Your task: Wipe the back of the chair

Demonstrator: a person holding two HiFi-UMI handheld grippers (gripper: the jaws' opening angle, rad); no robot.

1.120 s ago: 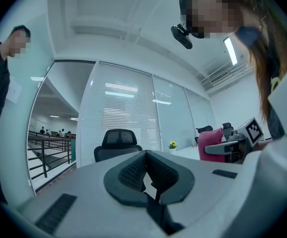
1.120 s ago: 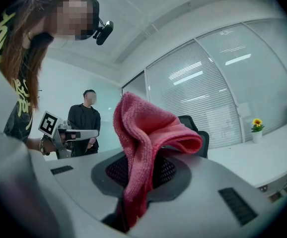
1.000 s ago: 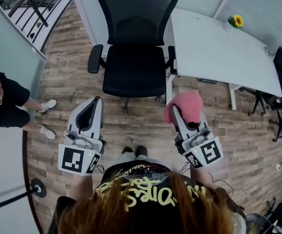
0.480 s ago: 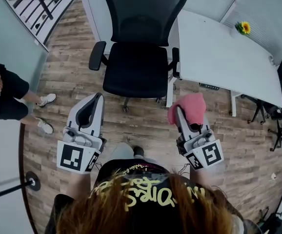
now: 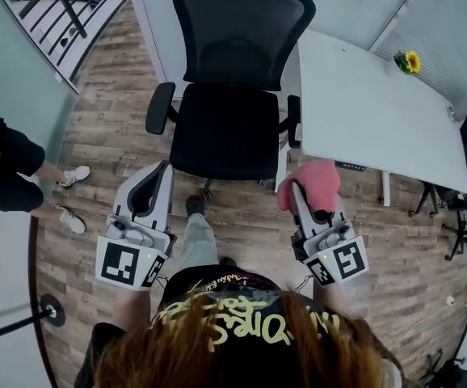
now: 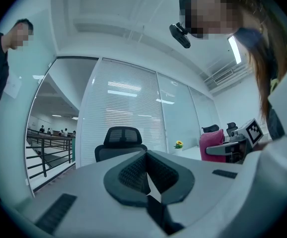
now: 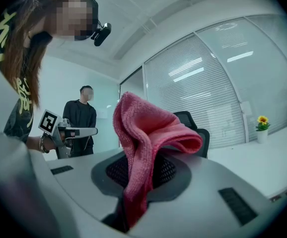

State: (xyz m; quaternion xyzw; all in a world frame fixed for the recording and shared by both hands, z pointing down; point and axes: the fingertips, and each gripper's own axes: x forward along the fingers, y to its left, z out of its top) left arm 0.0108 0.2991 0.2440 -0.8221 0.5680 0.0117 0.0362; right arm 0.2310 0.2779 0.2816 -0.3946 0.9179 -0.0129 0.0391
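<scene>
Right tongs (image 5: 296, 191) clamped on pink microfiber cloth (image 5: 316, 180), cloth flops over tips. Left tongs (image 5: 161, 170) pinched together, nothing in them. Office chair (image 5: 232, 128) dead ahead at 12, mesh backrest (image 5: 241, 27) on far side, well apart from both. White desk (image 5: 371, 111) at 1.

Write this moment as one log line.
right gripper: shut on pink cloth | left gripper: shut, empty | chair back: untouched

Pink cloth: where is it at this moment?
The pink microfibre cloth is clamped in the right gripper's jaws, at the head view's right of centre, just short of the black mesh office chair and the white desk's near edge.
</scene>
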